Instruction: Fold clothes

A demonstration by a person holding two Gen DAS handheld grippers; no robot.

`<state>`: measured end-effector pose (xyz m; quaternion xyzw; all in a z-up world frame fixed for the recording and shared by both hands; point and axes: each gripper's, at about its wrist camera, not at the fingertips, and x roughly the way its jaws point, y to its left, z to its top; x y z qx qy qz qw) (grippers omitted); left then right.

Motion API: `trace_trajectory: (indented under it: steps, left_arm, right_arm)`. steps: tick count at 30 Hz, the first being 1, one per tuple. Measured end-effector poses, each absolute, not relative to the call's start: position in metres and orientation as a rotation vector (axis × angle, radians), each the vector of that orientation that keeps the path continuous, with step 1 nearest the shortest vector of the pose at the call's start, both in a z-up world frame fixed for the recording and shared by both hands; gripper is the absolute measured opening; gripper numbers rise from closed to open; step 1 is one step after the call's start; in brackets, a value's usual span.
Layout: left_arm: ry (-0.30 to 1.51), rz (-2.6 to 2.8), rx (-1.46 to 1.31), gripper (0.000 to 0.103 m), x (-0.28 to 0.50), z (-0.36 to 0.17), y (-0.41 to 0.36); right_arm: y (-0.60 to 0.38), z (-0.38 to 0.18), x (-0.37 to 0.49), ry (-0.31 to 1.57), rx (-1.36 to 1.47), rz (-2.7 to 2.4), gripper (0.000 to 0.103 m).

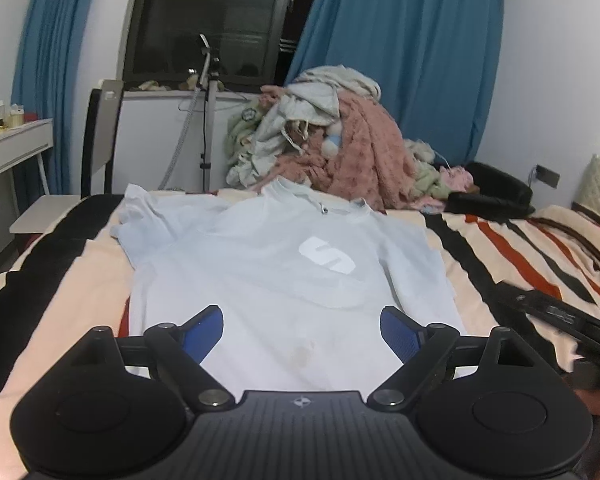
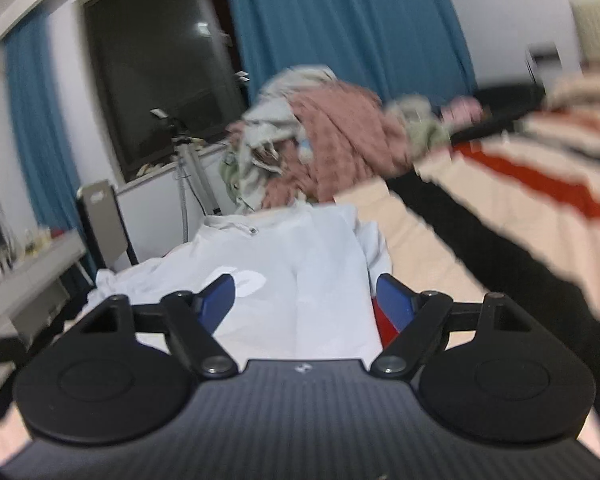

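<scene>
Lying flat at mid-frame on the striped bedspread (image 1: 500, 248), the pale blue cotton T-shirt with a white logo (image 1: 284, 264) sat under the left gripper (image 1: 302, 334) and right gripper (image 2: 306, 304), both spread wide and empty.

Left gripper (image 1: 302, 330) level, pointing toward 12 o'clock, jaws spread wide, blue pads (image 1: 206, 330) facing each other, nothing between them. Right gripper (image 2: 306, 306) also aimed toward 12 o'clock, jaws wide apart, nothing pinched; its view is blurred and tilted. In the left wrist view a dark blurred shape at 4 o'clock may be the right gripper; cannot tell.
</scene>
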<state>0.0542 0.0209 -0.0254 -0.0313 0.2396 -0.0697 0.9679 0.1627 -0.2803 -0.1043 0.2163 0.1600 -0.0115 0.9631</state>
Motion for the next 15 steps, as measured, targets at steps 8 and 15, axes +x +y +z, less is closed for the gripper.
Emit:
trace_trajectory:
  steps: [8, 15]
  left_arm:
    - [0.492, -0.075, -0.071, 0.088, 0.061, -0.033, 0.024]
    - [0.529, -0.054, -0.117, 0.088, 0.087, -0.049, 0.027]
  right_arm:
    - [-0.360, -0.171, 0.248, 0.383, 0.821, -0.090, 0.071]
    - [-0.393, -0.202, 0.305, 0.380, 0.961, -0.072, 0.057]
